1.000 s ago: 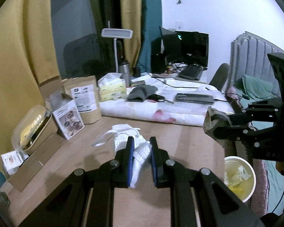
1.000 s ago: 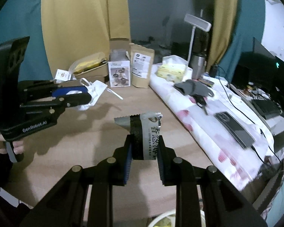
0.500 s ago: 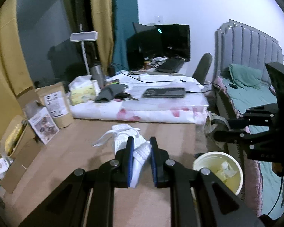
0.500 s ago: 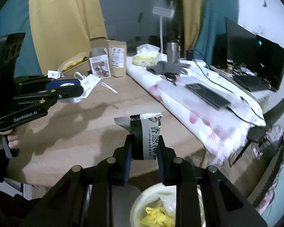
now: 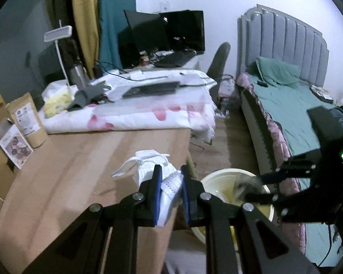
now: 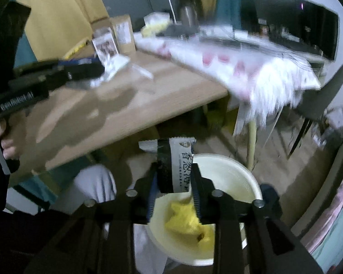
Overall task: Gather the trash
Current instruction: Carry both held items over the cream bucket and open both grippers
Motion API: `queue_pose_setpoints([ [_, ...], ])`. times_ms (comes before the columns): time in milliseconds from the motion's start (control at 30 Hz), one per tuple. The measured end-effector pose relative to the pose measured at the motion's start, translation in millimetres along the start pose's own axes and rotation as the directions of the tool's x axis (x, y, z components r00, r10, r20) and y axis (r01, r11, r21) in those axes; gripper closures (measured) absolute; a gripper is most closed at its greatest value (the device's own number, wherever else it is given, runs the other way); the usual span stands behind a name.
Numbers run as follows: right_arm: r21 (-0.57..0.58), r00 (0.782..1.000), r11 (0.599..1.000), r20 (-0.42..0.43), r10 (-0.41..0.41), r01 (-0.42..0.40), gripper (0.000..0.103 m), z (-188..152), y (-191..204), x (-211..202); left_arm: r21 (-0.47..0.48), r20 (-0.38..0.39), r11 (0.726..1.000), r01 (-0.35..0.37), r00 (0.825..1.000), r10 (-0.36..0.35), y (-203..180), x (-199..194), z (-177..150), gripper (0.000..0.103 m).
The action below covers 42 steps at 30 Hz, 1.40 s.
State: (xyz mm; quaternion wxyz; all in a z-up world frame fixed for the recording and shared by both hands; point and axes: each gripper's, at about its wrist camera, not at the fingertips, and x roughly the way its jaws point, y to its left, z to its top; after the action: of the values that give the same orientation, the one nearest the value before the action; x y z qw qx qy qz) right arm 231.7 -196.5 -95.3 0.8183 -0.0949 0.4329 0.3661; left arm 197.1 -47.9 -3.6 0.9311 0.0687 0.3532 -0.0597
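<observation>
My left gripper (image 5: 170, 178) is shut on a white mesh bag (image 5: 154, 163) with a loose strap, held over the wooden table's right end. My right gripper (image 6: 174, 177) is shut on a black-and-white snack wrapper (image 6: 175, 159) and holds it above the near rim of a cream trash bin (image 6: 231, 171) on the floor. The bin holds yellow crumpled trash (image 6: 187, 217). In the left wrist view the bin (image 5: 219, 175) sits just right of the table, with the right gripper (image 5: 251, 189) over it. The left gripper also shows in the right wrist view (image 6: 80, 70).
The wooden table (image 5: 80, 159) carries a brown pouch (image 5: 27, 121) and a small box (image 5: 13, 146) at its left. A blanket-covered desk (image 5: 137, 107) with a keyboard stands behind. A grey chair (image 5: 219, 59) and a bed (image 5: 285, 105) lie to the right.
Both grippers have swung right, toward the bin. The right gripper with the wrapper has dropped from over the table edge to just above the bin. Both grips are unchanged.
</observation>
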Motion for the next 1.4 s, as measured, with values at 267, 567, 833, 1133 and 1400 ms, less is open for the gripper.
queue_pose_setpoints([
  [267,0.071,1.000,0.997,-0.019,0.013,-0.012,0.040,-37.2,-28.0,12.0,0.022,-0.060,0.999,0.031,0.998,-0.030,-31.1,25.2,-11.5,0.088],
  [567,0.179,1.000,0.984,-0.003,-0.014,0.014,0.040,-72.3,-67.1,-2.9,0.065,-0.123,0.988,0.138,0.984,-0.129,-78.6,50.4,-27.9,0.088],
  [833,0.234,0.999,0.971,-0.012,-0.052,0.053,0.040,-92.4,-87.1,-10.3,0.058,-0.274,0.985,0.165,0.951,-0.143,-104.8,98.6,-55.8,0.086],
  [1133,0.264,0.993,0.958,-0.037,-0.108,0.114,0.040,-101.0,-86.1,-14.0,0.047,-0.364,0.983,0.179,0.919,-0.150,-110.1,121.7,-75.1,0.064],
  [1400,0.232,0.992,0.965,-0.028,-0.120,0.123,0.033,-90.7,-67.3,-19.1,0.029,-0.308,0.986,0.165,0.940,-0.148,-97.6,98.1,-69.8,0.046],
])
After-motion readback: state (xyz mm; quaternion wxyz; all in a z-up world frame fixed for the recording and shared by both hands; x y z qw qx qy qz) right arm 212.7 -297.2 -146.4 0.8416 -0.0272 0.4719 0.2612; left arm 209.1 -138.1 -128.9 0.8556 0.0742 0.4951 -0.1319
